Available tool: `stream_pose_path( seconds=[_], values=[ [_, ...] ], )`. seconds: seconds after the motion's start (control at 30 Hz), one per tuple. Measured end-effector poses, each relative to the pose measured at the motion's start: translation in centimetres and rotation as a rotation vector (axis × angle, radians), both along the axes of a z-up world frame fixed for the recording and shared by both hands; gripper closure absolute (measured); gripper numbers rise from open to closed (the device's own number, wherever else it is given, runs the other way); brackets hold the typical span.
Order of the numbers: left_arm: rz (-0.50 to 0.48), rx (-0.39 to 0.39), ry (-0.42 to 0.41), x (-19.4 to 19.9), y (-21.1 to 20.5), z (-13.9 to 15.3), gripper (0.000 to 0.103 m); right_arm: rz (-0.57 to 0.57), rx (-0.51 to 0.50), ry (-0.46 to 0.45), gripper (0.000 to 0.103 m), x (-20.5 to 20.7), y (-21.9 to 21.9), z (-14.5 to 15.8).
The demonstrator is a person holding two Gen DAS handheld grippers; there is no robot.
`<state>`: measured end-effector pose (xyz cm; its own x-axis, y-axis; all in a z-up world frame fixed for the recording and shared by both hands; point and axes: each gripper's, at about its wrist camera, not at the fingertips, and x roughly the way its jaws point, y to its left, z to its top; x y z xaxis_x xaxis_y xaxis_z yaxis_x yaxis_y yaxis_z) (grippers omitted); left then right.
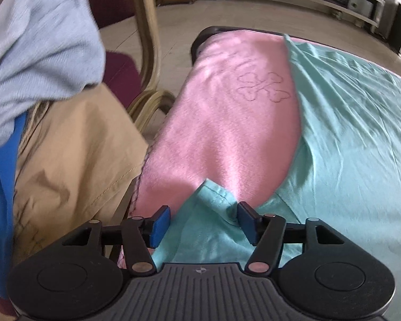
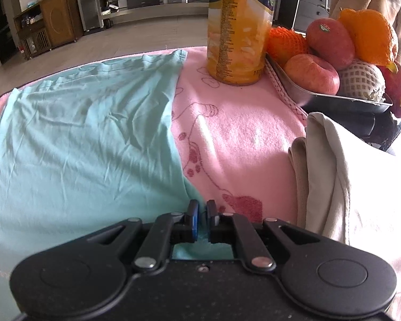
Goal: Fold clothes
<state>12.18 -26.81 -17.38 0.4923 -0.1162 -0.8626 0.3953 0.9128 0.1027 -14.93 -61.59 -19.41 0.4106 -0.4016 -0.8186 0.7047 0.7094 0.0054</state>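
Observation:
A mint-green garment (image 1: 347,133) lies spread on a pink blanket (image 1: 222,123) over the table. In the left wrist view my left gripper (image 1: 203,222) is open, its blue pads on either side of a folded corner of the garment (image 1: 211,195). In the right wrist view the garment (image 2: 80,139) covers the left half of the pink blanket (image 2: 240,139). My right gripper (image 2: 201,219) is shut on the garment's near right edge, with green cloth pinched between the pads.
To the left a chair (image 1: 147,53) holds tan (image 1: 74,160), grey (image 1: 40,53) and blue clothes. To the right stand a juice bottle (image 2: 238,26), a metal fruit tray (image 2: 334,96) and folded beige cloth (image 2: 323,176).

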Motion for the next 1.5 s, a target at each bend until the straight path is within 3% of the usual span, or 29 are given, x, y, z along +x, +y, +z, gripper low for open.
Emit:
stream_pose_path(
  seconds=[0.1, 0.17, 0.2, 0.3, 0.37, 0.47, 0.53, 0.67, 0.7, 0.77, 0.8, 0.83, 0.9, 1.1, 1.23, 1.37, 1.5],
  values=[
    [-0.012, -0.009, -0.009, 0.1, -0.3, 0.2, 0.043, -0.006, 0.013, -0.011, 0.097, -0.2, -0.2, 0.0],
    [-0.037, -0.03, -0.042, -0.2, -0.6, 1.1, 0.058, -0.003, 0.05, -0.036, 0.093, -0.4, -0.6, 0.3],
    [-0.051, -0.049, -0.068, -0.6, -0.8, 1.9, 0.059, -0.005, 0.071, -0.054, 0.089, -0.6, -0.8, 0.5],
    [-0.121, -0.116, -0.191, -1.5, -2.2, 4.9, 0.06, -0.048, 0.105, -0.197, 0.086, -1.5, -2.2, 2.8],
    [-0.185, -0.16, -0.197, -1.5, -4.1, 5.8, 0.061, -0.065, 0.129, -0.297, 0.087, -1.5, -3.2, 4.1],
    [-0.253, -0.164, -0.168, -0.7, -8.1, 5.0, 0.065, -0.041, 0.203, -0.33, 0.09, 0.7, -4.7, 4.1],
    [-0.284, -0.171, -0.114, 0.1, -10.6, 3.5, 0.066, 0.0, 0.227, -0.299, 0.09, 3.1, -5.1, 3.2],
    [-0.237, -0.083, -0.107, 2.1, -13.6, 0.1, 0.063, 0.071, 0.307, -0.255, 0.09, 6.9, -5.2, 0.6],
    [-0.19, -0.065, -0.126, 2.7, -13.3, -0.2, 0.058, 0.07, 0.3, -0.238, 0.09, 7.3, -5.3, 0.1],
    [-0.109, -0.058, -0.127, 4.0, -12.3, -0.3, 0.059, 0.015, 0.206, -0.193, 0.101, 7.3, -5.7, -0.4],
    [-0.075, -0.066, -0.112, 4.6, -11.6, -0.1, 0.06, -0.041, 0.171, -0.2, 0.1, 6.5, -6.1, -0.1],
    [-0.046, -0.057, -0.11, 4.9, -10.9, 0.5, 0.065, -0.091, 0.138, -0.206, 0.093, 5.8, -6.5, 0.4],
    [-0.029, -0.024, -0.137, 4.4, -9.2, 2.1, 0.068, -0.129, 0.113, -0.233, 0.093, 4.1, -6.6, 2.1],
    [-0.115, -0.009, -0.172, -2.3, -3.1, 8.0, 0.061, -0.086, 0.17, -0.389, 0.088, -3.3, -2.9, 10.8],
    [-0.176, -0.047, -0.082, -7.5, 1.2, 8.9, 0.059, -0.052, 0.165, -0.425, 0.079, -9.0, 1.6, 15.1],
    [-0.204, -0.08, 0.004, -12.0, 3.7, 6.3, 0.059, -0.041, 0.222, -0.405, 0.072, -13.2, 5.4, 14.6],
    [-0.216, -0.101, 0.012, -14.7, 4.0, 4.9, 0.059, -0.01, 0.303, -0.327, 0.071, -14.5, 8.8, 10.8]
  ],
)
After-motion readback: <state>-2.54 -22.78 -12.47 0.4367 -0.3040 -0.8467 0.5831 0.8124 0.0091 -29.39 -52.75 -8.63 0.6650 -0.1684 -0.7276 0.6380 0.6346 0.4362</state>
